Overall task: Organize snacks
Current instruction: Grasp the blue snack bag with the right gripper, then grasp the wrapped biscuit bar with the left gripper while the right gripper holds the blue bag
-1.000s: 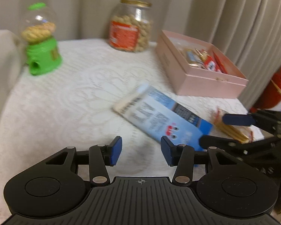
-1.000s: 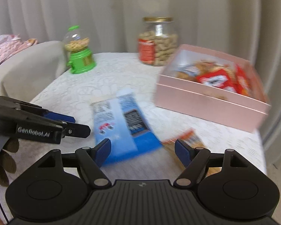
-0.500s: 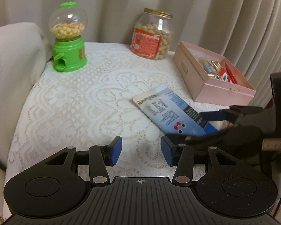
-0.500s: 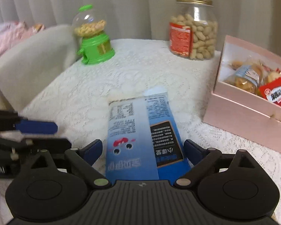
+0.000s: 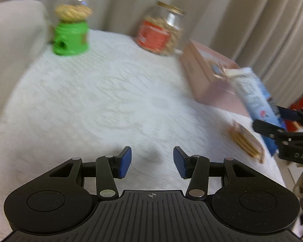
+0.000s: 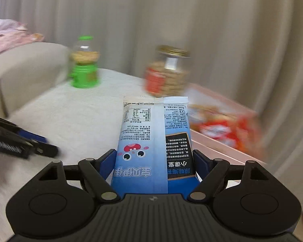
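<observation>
Snacks are split between your right gripper (image 6: pixel 154 164), the table and the box: the blue-and-white snack bag (image 6: pixel 154 139) stands between the right fingers (image 6: pixel 107 161), its sealed top pointing toward 12 o'clock in the right wrist view, and the blue pads sit against both of its sides while the jaws are closing on it. From the left wrist view you see that same bag (image 5: pixel 254 96) lifted clear of the white lace tablecloth (image 5: pixel 111 100), tilted, out at 3 o'clock, with its upper end over the near corner of the pink box (image 5: pixel 204 74). That box sits at about 2 o'clock and holds red and orange wrapped snacks (image 6: pixel 222 127), blurred in both views. A clear packet of thin biscuit sticks (image 5: pixel 245 139) lies flat on the cloth just below the held bag, near the table's right edge. Your left gripper (image 5: pixel 152 162) hovers over bare cloth at 6 o'clock with its blue pads apart and nothing between them. At 11 o'clock stands the green candy dispenser (image 5: pixel 70 38), and at 12 to 1 o'clock the glass jar of peanuts with a gold lid and red label (image 5: pixel 161 34), just beside the far end of the box. Beige curtains (image 5: pixel 252 20) hang behind the table.
</observation>
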The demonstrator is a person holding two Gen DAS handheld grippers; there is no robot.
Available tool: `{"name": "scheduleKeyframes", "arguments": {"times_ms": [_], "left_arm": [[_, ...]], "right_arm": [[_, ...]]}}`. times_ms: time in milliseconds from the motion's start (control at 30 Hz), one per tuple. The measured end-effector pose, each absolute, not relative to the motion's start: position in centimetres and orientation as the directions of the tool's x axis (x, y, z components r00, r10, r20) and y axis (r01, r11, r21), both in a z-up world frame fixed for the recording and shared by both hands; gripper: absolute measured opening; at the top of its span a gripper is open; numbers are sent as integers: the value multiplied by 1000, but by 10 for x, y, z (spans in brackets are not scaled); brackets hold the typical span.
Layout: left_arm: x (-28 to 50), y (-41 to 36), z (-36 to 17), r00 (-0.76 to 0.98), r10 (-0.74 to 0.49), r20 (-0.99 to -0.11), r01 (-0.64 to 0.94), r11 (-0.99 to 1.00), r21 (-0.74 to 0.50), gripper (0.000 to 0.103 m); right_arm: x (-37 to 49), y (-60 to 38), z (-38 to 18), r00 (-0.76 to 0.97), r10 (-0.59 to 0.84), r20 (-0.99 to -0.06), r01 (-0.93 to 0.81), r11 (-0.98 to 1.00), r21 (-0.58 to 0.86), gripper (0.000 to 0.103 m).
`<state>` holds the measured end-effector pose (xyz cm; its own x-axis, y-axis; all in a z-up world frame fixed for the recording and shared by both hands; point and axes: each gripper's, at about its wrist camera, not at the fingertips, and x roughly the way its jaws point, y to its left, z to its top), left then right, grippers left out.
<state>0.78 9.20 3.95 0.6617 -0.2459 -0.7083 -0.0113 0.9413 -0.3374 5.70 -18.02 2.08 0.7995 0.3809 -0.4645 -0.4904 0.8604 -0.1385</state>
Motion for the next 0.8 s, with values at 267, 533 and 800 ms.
{"name": "scheduleKeyframes", "arguments": {"times_ms": [267,533,800], "left_arm": [[14,44,36,609,-328,-722,102,936,-338,51],[14,40,40,605,-305,-735,88,943,-320,51],[25,31,50,640,-294,-710,108,949,-296,51]], "right_arm": [[55,-280,-17,820,157,-551,-262,958,-118,81],[73,-264,-42,760,264,-594,-316,949,17,80],[32,-212,-44,748,363,-555,-414,909,36,82]]}}
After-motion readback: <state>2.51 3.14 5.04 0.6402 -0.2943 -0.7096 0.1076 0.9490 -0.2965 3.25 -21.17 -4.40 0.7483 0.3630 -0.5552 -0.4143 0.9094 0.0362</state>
